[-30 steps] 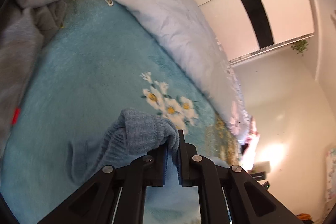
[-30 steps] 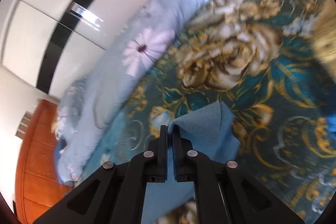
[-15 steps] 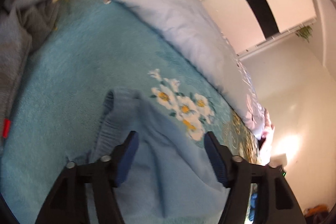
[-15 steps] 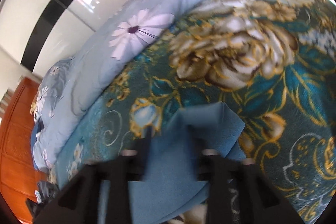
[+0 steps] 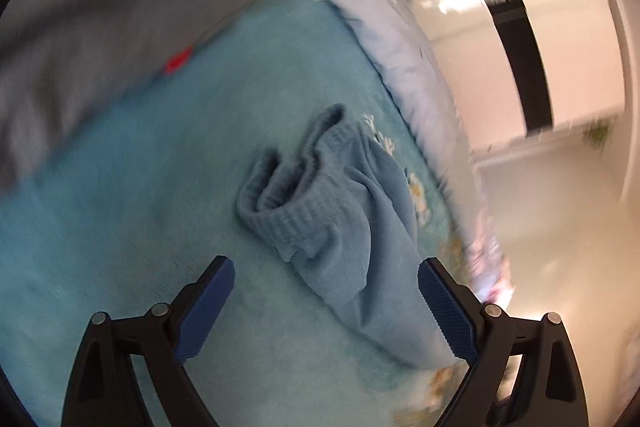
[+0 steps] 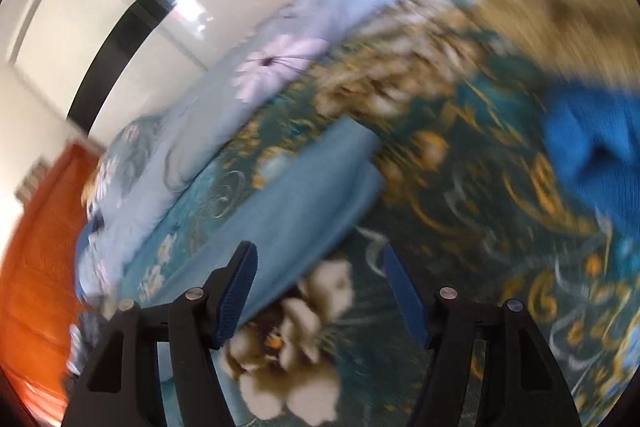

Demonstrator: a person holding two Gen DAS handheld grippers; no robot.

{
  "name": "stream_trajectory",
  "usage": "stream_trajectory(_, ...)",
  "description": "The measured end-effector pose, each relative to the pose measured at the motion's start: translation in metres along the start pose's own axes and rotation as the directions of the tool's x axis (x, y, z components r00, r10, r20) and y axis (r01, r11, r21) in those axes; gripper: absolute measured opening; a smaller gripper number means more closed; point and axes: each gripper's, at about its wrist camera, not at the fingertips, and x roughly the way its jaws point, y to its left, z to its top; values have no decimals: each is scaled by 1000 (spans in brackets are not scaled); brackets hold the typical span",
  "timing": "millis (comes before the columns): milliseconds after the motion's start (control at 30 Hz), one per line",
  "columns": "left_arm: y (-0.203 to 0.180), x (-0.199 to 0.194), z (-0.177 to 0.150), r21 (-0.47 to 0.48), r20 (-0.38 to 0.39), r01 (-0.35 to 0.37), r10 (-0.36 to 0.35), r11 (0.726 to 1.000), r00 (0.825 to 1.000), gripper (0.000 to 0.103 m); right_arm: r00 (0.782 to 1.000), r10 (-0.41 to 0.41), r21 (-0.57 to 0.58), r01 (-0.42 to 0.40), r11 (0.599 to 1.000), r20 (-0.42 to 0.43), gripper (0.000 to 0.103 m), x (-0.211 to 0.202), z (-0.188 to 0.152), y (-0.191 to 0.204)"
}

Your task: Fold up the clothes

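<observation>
Both tools spread wide, the blue garment let go on the bed.

Left tool (image 5: 326,277) has just been opened and nothing is gripped; the light-blue knitted garment (image 5: 340,219) is seen lying crumpled on the teal bed cover (image 5: 140,207), its ribbed cuff beyond the blue pads. Right tool (image 6: 320,277) has likewise just been opened and is empty, the garment's smooth folded end (image 6: 304,195) resting beyond its left pad. Farther off, a grey garment (image 5: 100,7) and a pale floral quilt (image 5: 384,7) are seen.

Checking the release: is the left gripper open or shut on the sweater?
Open. The left gripper has its jaws spread wide, having just opened; the sweater lies loose on the blanket, untouched.
</observation>
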Motion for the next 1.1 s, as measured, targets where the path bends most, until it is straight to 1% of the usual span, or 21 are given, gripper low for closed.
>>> stream_trajectory(33, 0, 3, 1, -9, 12, 14, -14, 1000, 1000, 95, 1000, 6, 24, -6, 1000, -3, 68, 3, -1, -5)
stream_trajectory(100, -2, 10, 4, -3, 29, 9, -9, 1000, 1000, 95, 1000, 18, 67, -18, 998, -7, 68, 10, -1, -14)
stream_trajectory(167, -4, 16, 7, 0, 44, -4, 4, 1000, 999, 95, 999, 35, 82, -34, 996, -7, 68, 20, 0, -15)
stream_trajectory(300, -5, 22, 14, -19, 84, -4, 6, 1000, 996, 93, 998, 59, 98, -59, 993, -3, 68, 41, 6, -7)
stream_trajectory(367, -3, 23, 17, -38, 106, 3, 1, 999, 994, 88, 998, 66, 109, -65, 992, -2, 68, 51, 10, -2)
stream_trajectory(433, -1, 23, 20, -62, 129, 10, -2, 998, 992, 77, 997, 77, 111, -77, 991, 5, 68, 56, 13, 2)
stream_trajectory(467, 1, 25, 21, -74, 135, 14, -4, 997, 991, 75, 997, 81, 112, -81, 990, 6, 68, 59, 14, 4)
stream_trajectory(500, 2, 26, 21, -83, 141, 18, -7, 996, 990, 68, 996, 84, 114, -84, 990, 8, 67, 61, 15, 6)
stream_trajectory(533, 4, 26, 22, -92, 148, 23, -9, 995, 989, 61, 996, 87, 114, -88, 990, 11, 64, 63, 15, 8)
stream_trajectory(567, 5, 26, 22, -101, 155, 28, -12, 994, 988, 57, 995, 96, 113, -97, 989, 14, 54, 65, 15, 11)
stream_trajectory(600, 6, 27, 23, -105, 158, 31, -14, 994, 987, 49, 996, 94, 111, -95, 989, 13, 48, 67, 15, 13)
stream_trajectory(633, 6, 27, 23, -107, 160, 34, -16, 994, 987, 43, 997, 82, 108, -83, 991, 12, 36, 68, 15, 13)
stream_trajectory(667, 7, 28, 24, -109, 162, 36, -18, 993, 987, 43, 997, 70, 109, -71, 991, 11, 28, 69, 15, 14)
stream_trajectory(700, 7, 29, 25, -110, 163, 39, -21, 993, 986, 38, 998, 66, 117, -67, 991, 12, 25, 69, 14, 13)
stream_trajectory(733, 7, 29, 25, -112, 167, 46, -27, 993, 986, 28, 998, 62, 124, -63, 990, 13, 18, 70, 14, 12)
stream_trajectory(767, 6, 28, 25, -112, 172, 49, -29, 992, 985, 26, 998, 59, 130, -60, 990, 14, 13, 69, 14, 11)
stream_trajectory(833, 3, 23, 24, -101, 187, 57, -37, 993, 982, 22, 998, 62, 128, -64, 990, 21, 11, 65, 13, 10)
stream_trajectory(933, -8, 5, 23, -55, 218, 82, -68, 995, 974, 22, 996, 73, 96, -78, 992, 49, 10, 48, 10, 15)
stream_trajectory(1000, -16, -10, 24, -16, 229, 102, -96, 995, 969, 22, 993, 98, 78, -103, 992, 67, 10, 33, 6, 18)
stream_trajectory(1100, -18, -33, 20, 31, 240, 95, -99, 995, 966, 22, 989, 127, 62, -132, 989, 72, 10, 10, -6, 16)
